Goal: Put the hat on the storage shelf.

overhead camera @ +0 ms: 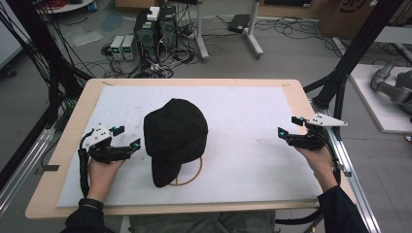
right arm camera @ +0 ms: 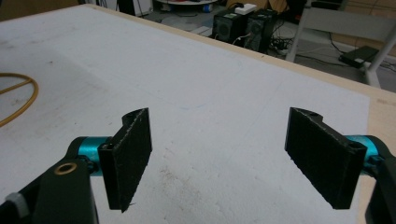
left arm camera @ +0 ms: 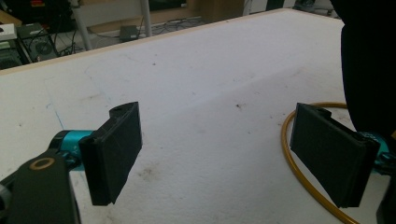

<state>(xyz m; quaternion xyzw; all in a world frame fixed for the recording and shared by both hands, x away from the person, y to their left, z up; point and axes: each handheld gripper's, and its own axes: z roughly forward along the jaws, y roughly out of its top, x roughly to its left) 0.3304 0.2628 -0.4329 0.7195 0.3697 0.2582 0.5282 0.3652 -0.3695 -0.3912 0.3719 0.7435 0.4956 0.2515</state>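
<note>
A black cap [overhead camera: 175, 136] lies in the middle of the white mat [overhead camera: 243, 111], brim toward the person, resting over a thin golden ring [overhead camera: 193, 176]. My left gripper [overhead camera: 127, 136] sits just left of the cap, open, with nothing between its pads. In the left gripper view the jaws [left arm camera: 224, 144] stand wide apart over bare mat, with the ring [left arm camera: 299, 172] and the cap [left arm camera: 369, 70] at the right. My right gripper [overhead camera: 289, 125] is near the mat's right edge, far from the cap, open and empty. The right gripper view has wide jaws [right arm camera: 224, 149] and the ring [right arm camera: 18, 93] at far left.
The mat covers a wooden table [overhead camera: 68, 145]. A metal rail [overhead camera: 347, 165] and black frame posts [overhead camera: 350, 63] run close by the right hand. Computer towers [overhead camera: 155, 29] and cables sit on the floor beyond the far edge.
</note>
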